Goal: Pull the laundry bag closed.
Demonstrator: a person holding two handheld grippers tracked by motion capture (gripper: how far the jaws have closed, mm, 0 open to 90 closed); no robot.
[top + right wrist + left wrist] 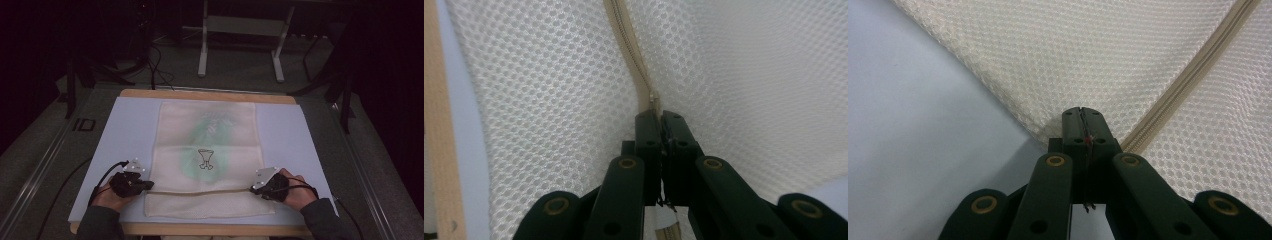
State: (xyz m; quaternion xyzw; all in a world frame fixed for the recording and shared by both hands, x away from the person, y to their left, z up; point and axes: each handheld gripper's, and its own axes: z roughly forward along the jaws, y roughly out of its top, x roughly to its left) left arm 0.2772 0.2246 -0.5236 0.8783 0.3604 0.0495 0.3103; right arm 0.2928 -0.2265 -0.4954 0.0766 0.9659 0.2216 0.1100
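A cream mesh bag (207,150) with a green print and a small goblet drawing lies flat on a white board (125,130). Its zipper (200,191) runs across near the front edge. My left gripper (150,185) sits at the zipper's left end; in the left gripper view its jaws (1082,112) are shut on the bag's edge, beside the zipper tape (1193,70). My right gripper (252,189) is at the zipper's right end. There its jaws (660,116) are shut just below the slider (654,97), pinching the zipper pull.
The white board rests on a wooden tabletop (210,94), whose edge shows in the right gripper view (436,125). Behind the table stands a grey metal frame (240,25), with cables (155,65) on the floor. The surroundings are dark.
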